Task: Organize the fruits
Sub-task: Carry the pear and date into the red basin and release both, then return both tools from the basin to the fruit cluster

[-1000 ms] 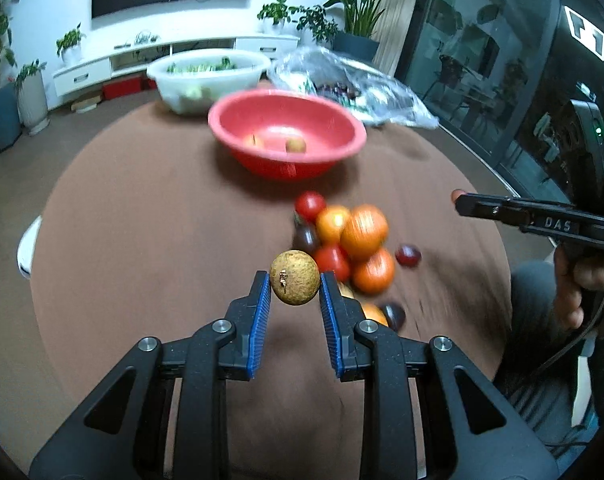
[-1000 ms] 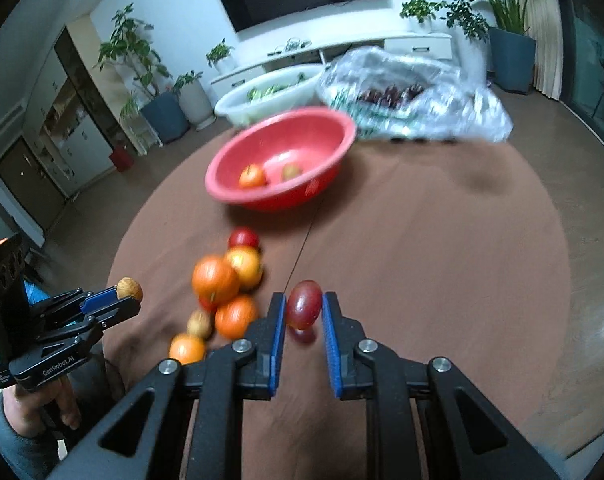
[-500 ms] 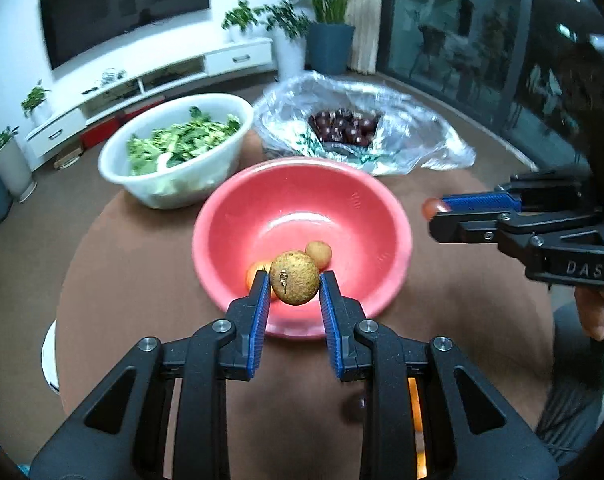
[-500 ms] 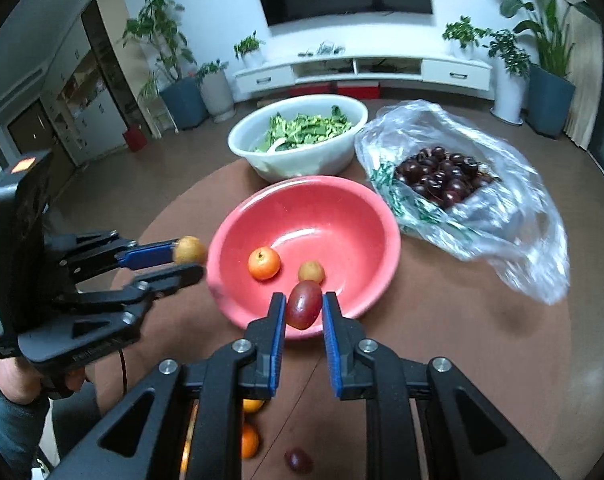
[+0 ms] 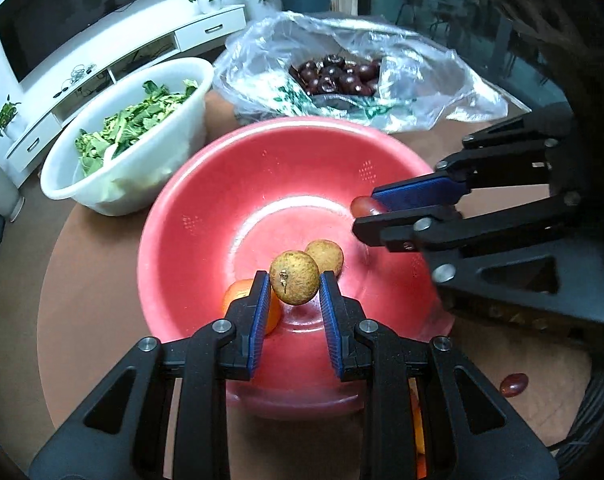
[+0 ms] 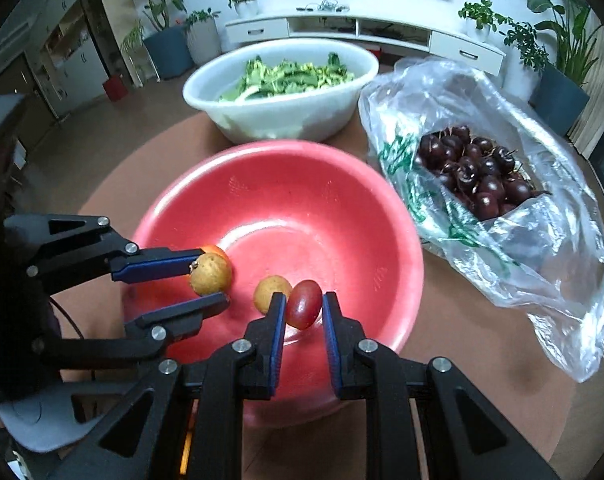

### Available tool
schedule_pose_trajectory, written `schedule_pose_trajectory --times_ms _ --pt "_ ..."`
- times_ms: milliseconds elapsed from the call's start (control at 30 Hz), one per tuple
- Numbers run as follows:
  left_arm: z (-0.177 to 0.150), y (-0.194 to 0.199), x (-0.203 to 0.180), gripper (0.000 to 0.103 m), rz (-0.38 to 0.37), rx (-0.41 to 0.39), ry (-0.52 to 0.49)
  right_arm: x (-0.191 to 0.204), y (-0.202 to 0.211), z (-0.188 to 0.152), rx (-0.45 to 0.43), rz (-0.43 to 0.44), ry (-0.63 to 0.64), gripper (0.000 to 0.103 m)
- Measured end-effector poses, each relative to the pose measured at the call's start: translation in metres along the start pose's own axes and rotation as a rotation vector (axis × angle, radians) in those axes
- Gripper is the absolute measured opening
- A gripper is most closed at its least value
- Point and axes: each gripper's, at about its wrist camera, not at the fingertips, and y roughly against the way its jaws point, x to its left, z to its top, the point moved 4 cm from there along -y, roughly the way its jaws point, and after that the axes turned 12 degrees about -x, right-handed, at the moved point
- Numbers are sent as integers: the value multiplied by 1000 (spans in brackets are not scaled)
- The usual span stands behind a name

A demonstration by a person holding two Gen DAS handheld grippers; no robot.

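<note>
Above the red bowl [image 5: 190, 216], the left gripper [image 5: 294, 292] is clamped on a round tan fruit [image 5: 294, 282], pinched between its blue pads. Just beside it, the right gripper [image 6: 302, 308] is clamped on a small red fruit [image 6: 303, 309], also over the bowl. In the bowl lie another tan fruit [image 6: 270, 293] and an orange fruit [image 5: 238, 292]. Behind stand a white bowl [image 6: 286, 108] of greens and a plastic bag [image 6: 541, 240] of dark cherries [image 6: 473, 172].

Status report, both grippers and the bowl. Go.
Left gripper shut on brown fruit. Right gripper shut on red fruit. Both over red bowl. Nothing blocking.
</note>
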Motion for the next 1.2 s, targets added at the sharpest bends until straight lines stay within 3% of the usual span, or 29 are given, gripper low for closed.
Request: schedule_pose_trajectory --times_ms 300,367,433,500,567,700,867,1000,1100,1200 --pt "-4 -15 1 25 4 21 0 2 -17 -2 18 -28 41 21" --pt "-4 -16 0 28 4 19 1 2 -18 -1 22 -32 50 21" --pt "-4 -15 -1 45 -1 8 -2 3 -20 0 22 -35 56 22" --pt "-4 -11 -2 54 -5 -3 -2 5 -21 0 22 -39 64 22" --pt "-3 -9 -2 55 -2 -5 -1 4 -20 0 22 -37 61 22" --pt "-5 0 1 65 4 -23 15 2 -14 2 4 -45 51 44" --pt "-7 19 4 65 12 -49 41 -1 -5 5 -21 -47 29 44" --pt "-11 49 4 80 21 -103 75 -2 21 4 -76 -32 1 44" --pt "-19 79 3 81 22 -146 113 -2 50 -3 -128 -7 -35 50" --pt "-33 105 0 91 27 -178 147 -1 83 -18 -184 21 -86 60"
